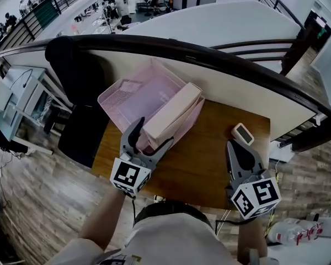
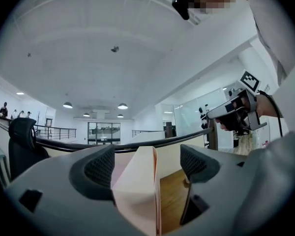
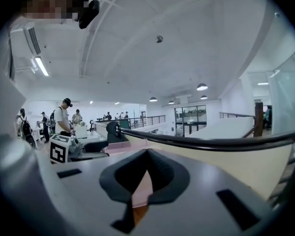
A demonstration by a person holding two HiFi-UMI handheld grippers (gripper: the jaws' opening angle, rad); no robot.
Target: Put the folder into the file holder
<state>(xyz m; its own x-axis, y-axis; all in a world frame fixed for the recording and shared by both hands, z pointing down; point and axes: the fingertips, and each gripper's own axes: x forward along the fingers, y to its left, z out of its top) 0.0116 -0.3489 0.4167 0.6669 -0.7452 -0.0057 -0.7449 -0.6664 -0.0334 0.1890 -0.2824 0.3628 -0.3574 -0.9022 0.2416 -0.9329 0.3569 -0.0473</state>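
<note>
**A:** Closest in, what are the grippers doing?

**B:** The left gripper (image 1: pixel 154 131) is spread wide. The near end of the folder (image 1: pixel 174 112) stands between its jaws, but neither pad presses on it. The right gripper (image 1: pixel 230 144) is pressed together on nothing and hangs over the bare worktop (image 1: pixel 204 164), well apart from the folder.

**A:** And where's the folder?

**B:** It lies along the right side of the pink file holder (image 1: pixel 135 90), with its near end poking out toward the left gripper. I can't tell whether it's fully seated.

**A:** How would it handle?

**B:** It looks light, a thick cream card folder, stiff along its length but likely to splay at the open edge. The faces look smooth, so probably slippery. I'd pinch across both covers at that near end, close to the spine, so they stay together.

**A:** Anything beyond?

**B:** A small white device (image 1: pixel 243 134) sits on the worktop near the right gripper, and a dark railing (image 1: pixel 209 57) runs behind.
</note>
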